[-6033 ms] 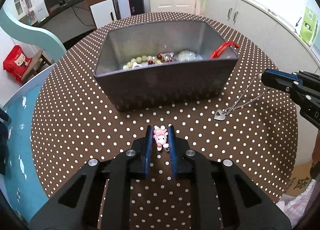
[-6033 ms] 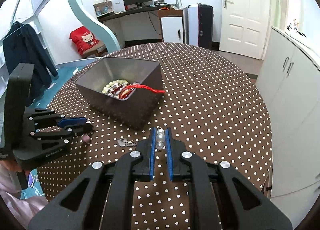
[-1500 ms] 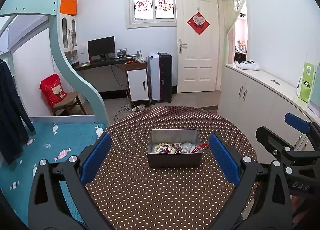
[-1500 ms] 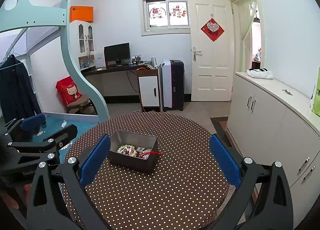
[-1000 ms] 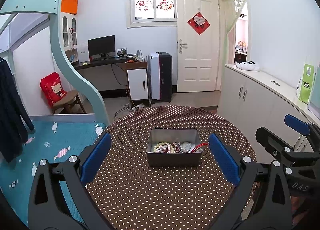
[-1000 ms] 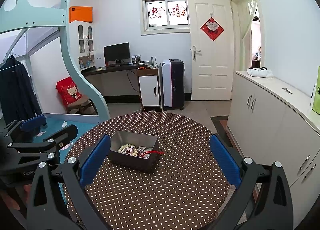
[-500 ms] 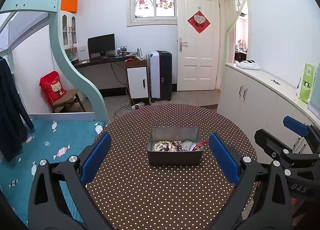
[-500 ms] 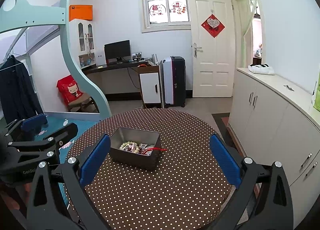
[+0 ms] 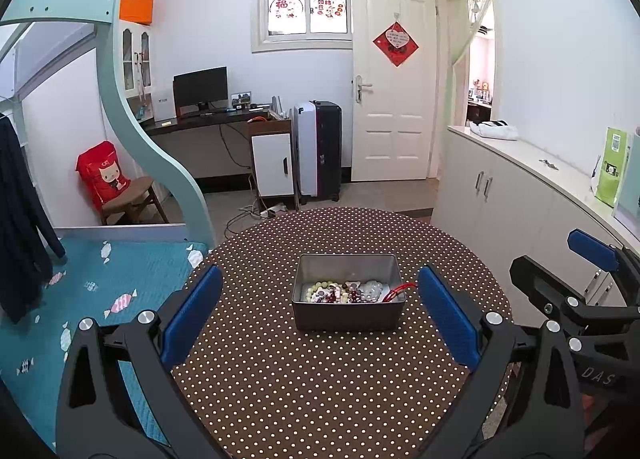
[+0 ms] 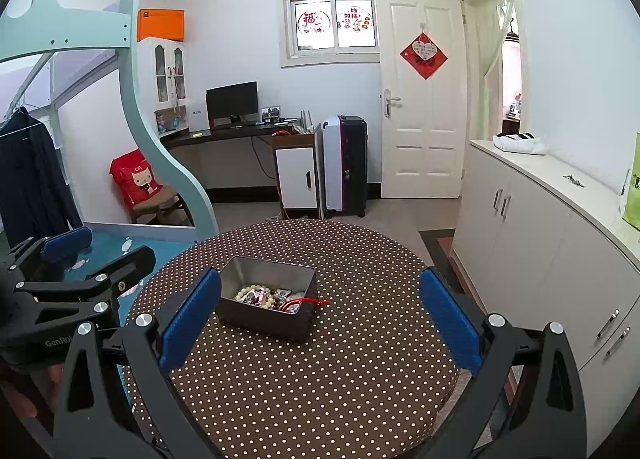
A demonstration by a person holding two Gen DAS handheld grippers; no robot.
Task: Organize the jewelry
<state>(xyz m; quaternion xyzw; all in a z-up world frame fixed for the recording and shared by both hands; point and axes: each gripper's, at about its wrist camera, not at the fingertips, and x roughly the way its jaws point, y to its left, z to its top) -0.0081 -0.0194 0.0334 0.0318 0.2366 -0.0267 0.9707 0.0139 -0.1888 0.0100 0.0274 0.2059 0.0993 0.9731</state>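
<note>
A grey metal box (image 9: 347,309) stands in the middle of the round brown polka-dot table (image 9: 320,387). It holds several pieces of jewelry (image 9: 344,293): pale and dark bead bracelets and a red cord draped over its right rim. The box also shows in the right wrist view (image 10: 267,303). My left gripper (image 9: 320,323) is wide open and empty, held high and back from the table. My right gripper (image 10: 320,319) is also wide open and empty, held high. Each gripper shows in the other's view, the right one (image 9: 588,299) and the left one (image 10: 76,283).
A white cabinet run (image 9: 520,195) lines the right wall. A teal bed frame (image 9: 160,163) and blue bedding (image 9: 80,283) lie left of the table. A desk with a monitor (image 9: 200,93), a suitcase (image 9: 318,149) and a door stand at the back.
Six seconds ago both grippers were low and shut, the left on a pink pig charm, the right on a necklace. Now both are open and empty. Over the last second almost nothing moved.
</note>
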